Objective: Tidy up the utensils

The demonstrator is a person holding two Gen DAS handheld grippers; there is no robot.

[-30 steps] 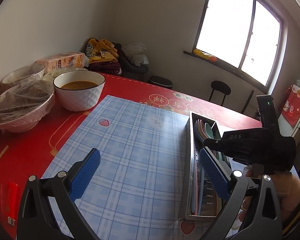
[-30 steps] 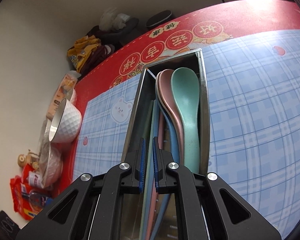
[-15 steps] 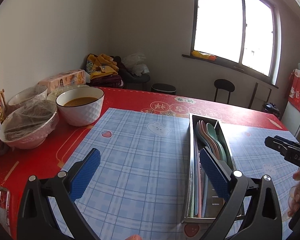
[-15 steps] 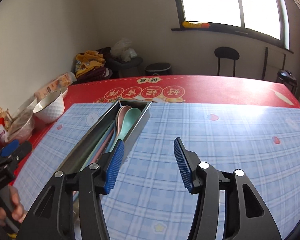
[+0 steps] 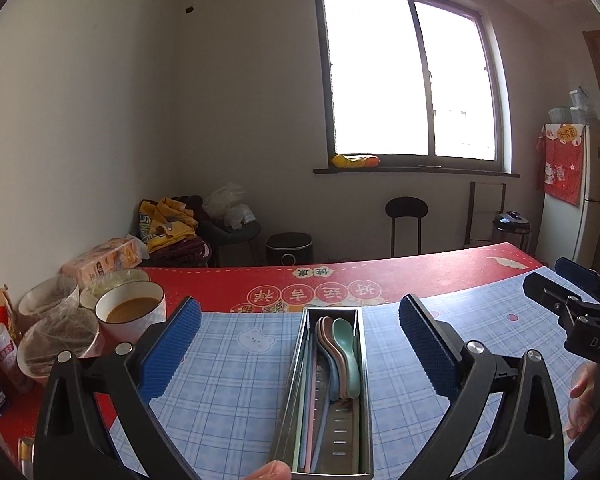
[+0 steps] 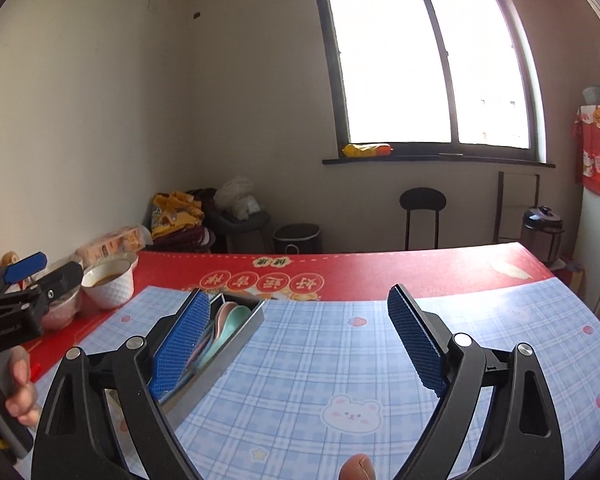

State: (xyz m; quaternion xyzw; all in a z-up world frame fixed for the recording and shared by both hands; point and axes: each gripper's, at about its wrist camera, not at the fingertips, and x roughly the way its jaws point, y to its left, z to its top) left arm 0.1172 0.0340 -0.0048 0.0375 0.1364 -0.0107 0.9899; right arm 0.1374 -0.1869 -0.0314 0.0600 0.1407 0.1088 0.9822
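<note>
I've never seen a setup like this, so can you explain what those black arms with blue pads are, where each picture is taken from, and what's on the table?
Those are hand-held grabbers, one in each of a person's hands, with a camera looking along the fingers. One picture looks out from the left gripper, the other from the right gripper. Both are open and hold nothing; the right one's fingers are just spreading. On the blue checked mat sits a metal tray holding pastel spoons. A bowl of brown soup and covered bowls stand at the left.
</note>
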